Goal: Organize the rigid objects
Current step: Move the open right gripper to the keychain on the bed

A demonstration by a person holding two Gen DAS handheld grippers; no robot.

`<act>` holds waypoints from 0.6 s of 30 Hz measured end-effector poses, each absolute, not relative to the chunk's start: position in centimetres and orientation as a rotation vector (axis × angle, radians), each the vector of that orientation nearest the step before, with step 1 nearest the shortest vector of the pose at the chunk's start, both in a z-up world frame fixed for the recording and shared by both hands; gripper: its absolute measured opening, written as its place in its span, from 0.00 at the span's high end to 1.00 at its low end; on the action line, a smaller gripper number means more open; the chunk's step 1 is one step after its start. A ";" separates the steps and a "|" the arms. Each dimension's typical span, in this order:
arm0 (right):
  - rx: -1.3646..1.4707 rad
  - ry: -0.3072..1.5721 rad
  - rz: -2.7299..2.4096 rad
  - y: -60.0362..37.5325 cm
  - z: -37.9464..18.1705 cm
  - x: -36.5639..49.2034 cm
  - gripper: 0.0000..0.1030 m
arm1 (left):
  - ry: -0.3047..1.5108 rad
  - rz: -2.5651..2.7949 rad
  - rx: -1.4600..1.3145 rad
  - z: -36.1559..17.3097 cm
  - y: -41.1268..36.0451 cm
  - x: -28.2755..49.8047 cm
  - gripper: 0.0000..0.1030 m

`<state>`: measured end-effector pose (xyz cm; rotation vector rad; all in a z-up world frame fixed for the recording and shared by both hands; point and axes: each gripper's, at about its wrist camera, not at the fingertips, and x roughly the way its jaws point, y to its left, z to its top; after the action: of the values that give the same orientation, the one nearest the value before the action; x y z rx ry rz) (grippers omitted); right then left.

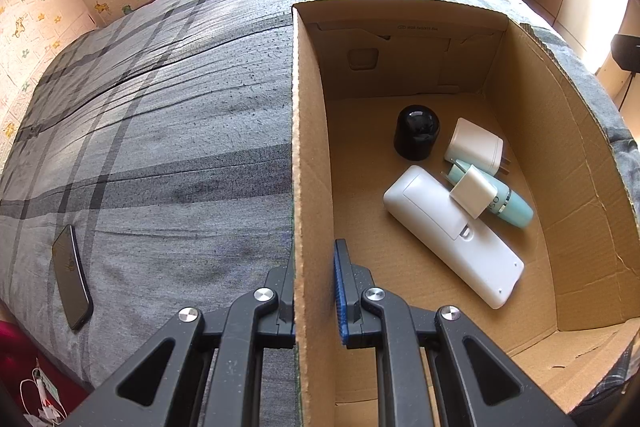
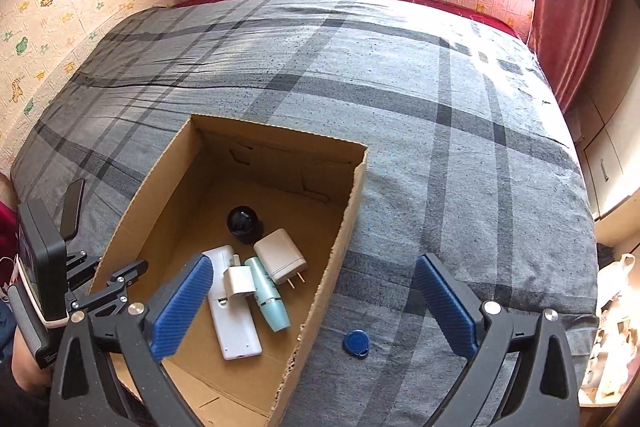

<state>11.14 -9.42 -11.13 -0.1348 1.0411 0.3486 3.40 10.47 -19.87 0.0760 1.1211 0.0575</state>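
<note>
Chargers (image 1: 474,145), a white remote (image 1: 452,235) and a teal tube (image 1: 508,205) lie together in the cardboard box (image 1: 312,147) on the bed (image 2: 400,87), its wall pinched steady by the left gripper (image 1: 314,291), while the right gripper (image 2: 312,303) hangs wide open and empty, near a blue tag (image 2: 356,343) outside.

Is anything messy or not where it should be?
Yes. A small blue tag lies alone on the bedspread, outside the cardboard box that holds the other things. A dark phone also lies out on the bed. Inside, the small white plug lies across the teal bottle.
</note>
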 end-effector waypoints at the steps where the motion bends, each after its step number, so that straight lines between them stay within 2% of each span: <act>1: -0.128 1.041 0.335 -10.1 -11.2 11.3 0.00 | 1.121 0.057 0.075 -19.9 10.5 3.4 0.86; 7: -0.092 1.057 0.237 -14.0 -12.2 12.7 0.00 | 1.122 0.057 0.075 -19.8 10.5 3.4 0.86; 18: -0.042 1.128 0.086 -19.5 -18.0 14.5 0.00 | 1.123 0.057 0.074 -19.9 10.5 3.5 0.86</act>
<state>14.47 -19.51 -17.99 -0.0420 1.1281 0.0858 3.48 10.50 -19.91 0.0737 1.1227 0.0571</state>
